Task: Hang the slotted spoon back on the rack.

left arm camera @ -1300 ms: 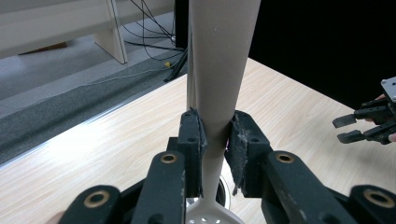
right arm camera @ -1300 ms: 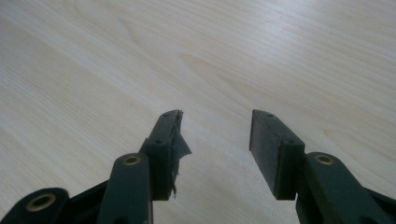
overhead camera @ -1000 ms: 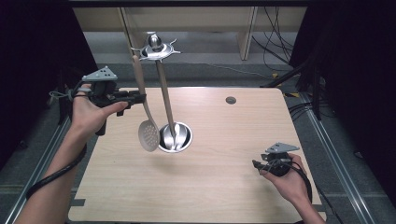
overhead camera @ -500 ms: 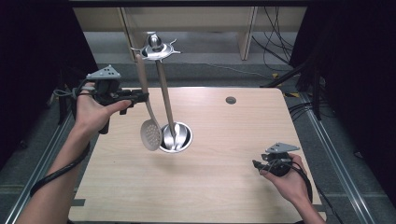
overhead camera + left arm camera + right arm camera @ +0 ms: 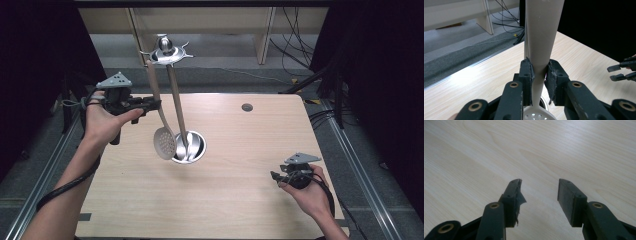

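Observation:
A beige slotted spoon (image 5: 159, 111) hangs upright, its perforated bowl (image 5: 164, 143) just left of the round metal base (image 5: 192, 148) of a utensil stand. My left gripper (image 5: 156, 104) is shut on the spoon's handle (image 5: 539, 50), pads pressed on both sides. The stand's pole (image 5: 176, 107) rises to a star-shaped hook top (image 5: 166, 51); the handle's upper end sits right by that top. My right gripper (image 5: 274, 176) rests low at the table's right front, jaws open over bare wood (image 5: 537, 195), nothing between them.
The light wooden table (image 5: 240, 200) has a small round grommet (image 5: 247, 107) near its far edge. Cables and a shelf leg lie on the grey floor beyond. Dark space flanks both sides. The right gripper (image 5: 621, 72) appears far right in the left gripper view.
The left hand and the spoon have shifted only slightly, with the spoon's bowl a touch lower and nearer the base. The right hand has stayed put.

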A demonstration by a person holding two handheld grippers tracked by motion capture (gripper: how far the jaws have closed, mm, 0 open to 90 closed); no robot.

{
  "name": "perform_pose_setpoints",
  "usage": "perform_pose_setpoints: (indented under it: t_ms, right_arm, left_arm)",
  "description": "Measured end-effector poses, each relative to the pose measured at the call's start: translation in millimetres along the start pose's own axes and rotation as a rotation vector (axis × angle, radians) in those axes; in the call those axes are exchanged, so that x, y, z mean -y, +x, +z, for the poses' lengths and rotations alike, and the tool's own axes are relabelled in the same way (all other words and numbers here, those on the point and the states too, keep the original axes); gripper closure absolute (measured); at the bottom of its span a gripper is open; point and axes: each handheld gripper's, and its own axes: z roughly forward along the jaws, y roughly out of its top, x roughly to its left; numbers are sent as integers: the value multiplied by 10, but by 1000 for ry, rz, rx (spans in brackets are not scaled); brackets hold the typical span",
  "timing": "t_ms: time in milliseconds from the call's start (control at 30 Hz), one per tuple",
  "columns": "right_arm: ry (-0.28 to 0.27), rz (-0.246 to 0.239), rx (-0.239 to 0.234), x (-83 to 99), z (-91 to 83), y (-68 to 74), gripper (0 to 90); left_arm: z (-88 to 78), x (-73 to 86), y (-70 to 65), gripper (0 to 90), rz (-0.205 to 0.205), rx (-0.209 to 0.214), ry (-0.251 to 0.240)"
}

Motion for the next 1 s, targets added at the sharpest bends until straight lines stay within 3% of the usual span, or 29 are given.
perform_pose_setpoints:
  t_ms: [367, 667, 833, 867, 967, 1000]
  right_arm:
    - [1, 2, 0, 1, -4, 0, 540]
    - [3, 20, -1, -1, -14, 5, 540]
    - [-2, 2, 0, 1, -6, 2, 539]
    - [4, 21, -3, -4, -15, 13, 539]
    - [2, 22, -1, -4, -16, 12, 539]
    - [7, 49, -2, -4, -20, 35, 539]
  left_arm:
    - [9, 32, -15, 739, -2, -19, -23]
    - [-27, 91, -10, 700, -17, -49, -77]
    - [-96, 134, 2, 581, -7, -89, -121]
    - [-135, 161, 2, 550, 5, -111, -146]
    - [-168, 193, 8, 491, 12, -118, -158]
    - [-198, 231, 4, 444, 23, -127, -166]
